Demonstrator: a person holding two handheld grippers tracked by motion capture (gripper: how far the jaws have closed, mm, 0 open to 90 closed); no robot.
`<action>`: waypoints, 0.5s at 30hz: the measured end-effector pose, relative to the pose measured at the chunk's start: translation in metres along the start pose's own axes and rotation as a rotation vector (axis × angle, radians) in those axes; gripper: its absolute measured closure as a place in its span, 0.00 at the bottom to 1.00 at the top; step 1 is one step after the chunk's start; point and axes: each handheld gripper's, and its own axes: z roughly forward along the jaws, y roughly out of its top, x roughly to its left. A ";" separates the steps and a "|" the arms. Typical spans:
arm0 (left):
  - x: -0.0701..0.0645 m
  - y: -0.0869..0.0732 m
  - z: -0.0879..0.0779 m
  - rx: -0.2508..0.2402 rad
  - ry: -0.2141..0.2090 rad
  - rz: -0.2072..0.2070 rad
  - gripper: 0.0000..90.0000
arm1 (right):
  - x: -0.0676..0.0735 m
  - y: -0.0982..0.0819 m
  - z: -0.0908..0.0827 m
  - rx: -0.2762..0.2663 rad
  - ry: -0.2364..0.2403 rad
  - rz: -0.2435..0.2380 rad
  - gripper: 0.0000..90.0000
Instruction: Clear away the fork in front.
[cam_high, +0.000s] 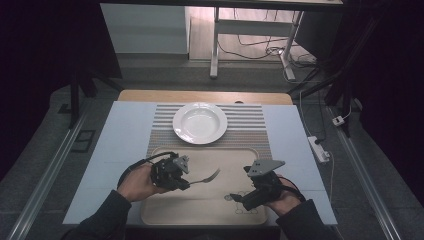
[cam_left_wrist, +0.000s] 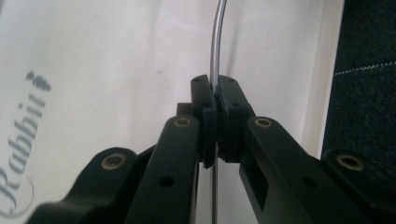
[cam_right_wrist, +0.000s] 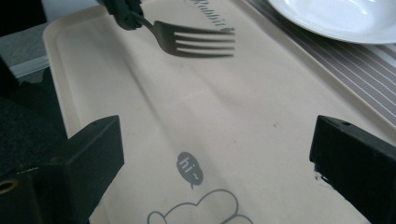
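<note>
Resting on a striped mat, the beige tray sits under left jaws pinching a fork, right jaws wide apart

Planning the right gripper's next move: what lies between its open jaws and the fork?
Only bare tray, printed with a small "hi" bubble, as the right gripper view shows. The fork hangs above it, clamped in the left gripper.

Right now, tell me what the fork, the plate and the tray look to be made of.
Fork: likely stainless steel, a grey metallic sheen, with a thin shiny handle pinched in the left claw.
Plate: probably glazed ceramic, white and glossy with soft reflections, though melamine is possible.
Tray: seemingly matte beige plastic, with a moulded raised rim and printed lettering and cartoon.
</note>
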 end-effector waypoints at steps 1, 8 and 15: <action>0.000 -0.001 -0.001 -0.002 0.007 -0.013 0.96 | 0.001 -0.003 -0.003 -0.013 -0.018 0.025 0.02; -0.003 -0.015 -0.005 -0.014 0.034 -0.130 0.96 | 0.003 -0.014 -0.013 -0.023 -0.042 0.110 0.00; -0.005 -0.032 -0.012 -0.070 0.073 -0.288 0.96 | 0.007 -0.027 -0.025 -0.023 -0.084 0.144 0.00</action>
